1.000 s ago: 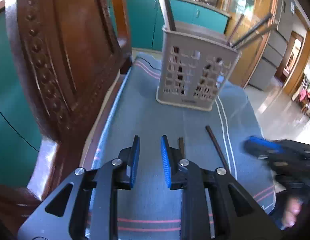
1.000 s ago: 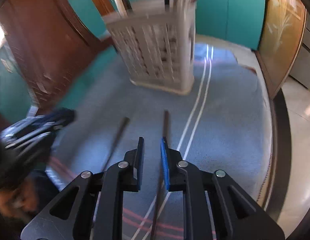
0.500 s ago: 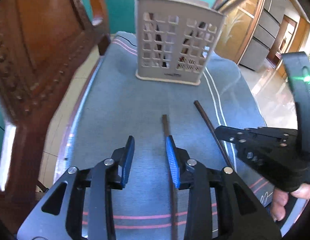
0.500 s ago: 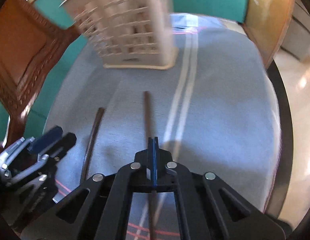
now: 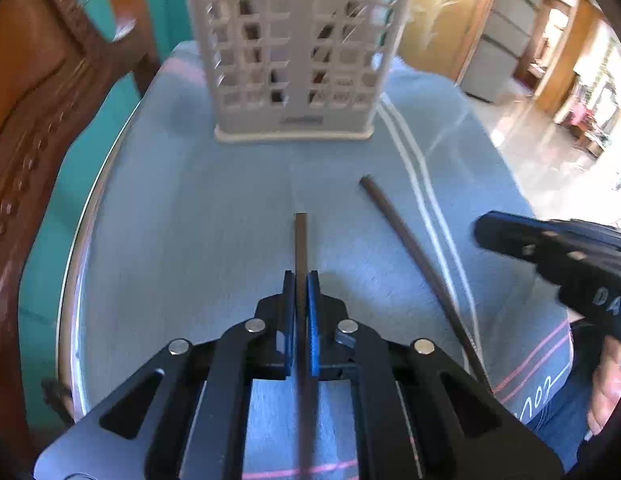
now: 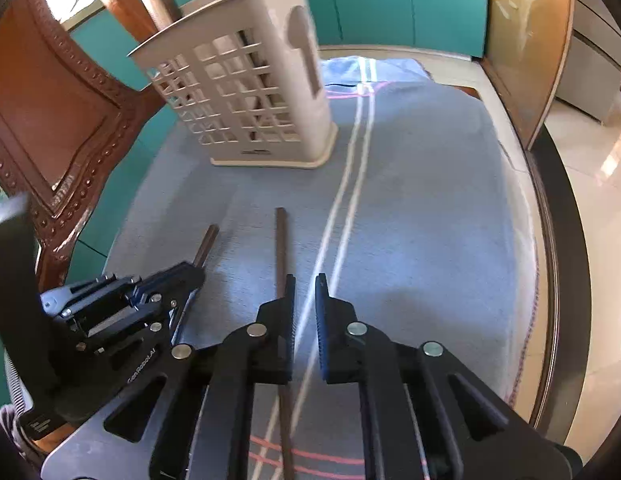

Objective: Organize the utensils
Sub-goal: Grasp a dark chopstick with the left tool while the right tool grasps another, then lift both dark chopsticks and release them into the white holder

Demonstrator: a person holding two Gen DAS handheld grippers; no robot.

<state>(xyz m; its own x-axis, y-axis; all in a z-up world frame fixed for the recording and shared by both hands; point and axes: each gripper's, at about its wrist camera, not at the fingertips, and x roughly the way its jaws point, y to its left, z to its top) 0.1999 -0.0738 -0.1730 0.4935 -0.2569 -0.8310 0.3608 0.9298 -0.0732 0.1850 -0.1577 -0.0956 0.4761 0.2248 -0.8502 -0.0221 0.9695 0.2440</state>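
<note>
We are at the pickup step: our left gripper (image 5: 301, 292) is clamped on one chopstick (image 5: 300, 240) lying on the cloth (image 5: 170, 220). Our right gripper (image 6: 304, 296) stands open beside the second chopstick (image 6: 280, 240). Next, we judge, comes lifting toward the basket (image 6: 246, 92).

The utensil holder (image 5: 296, 56) stood upright at the far side of the blue cloth (image 5: 182, 220), and tall handles stuck out of its top, crowding the opening. A broad bare stretch of cloth lay between its base and the two gripper heads. The carved wooden chair (image 6: 50, 120) rose close along the left edge, leaving little room there. On the right of the holder the cloth lay bare out to the table rim (image 6: 550, 280). The left gripper (image 5: 300, 288) and right gripper (image 6: 304, 292) sat near each other, with one loose chopstick (image 5: 414, 248) lying between them.
</note>
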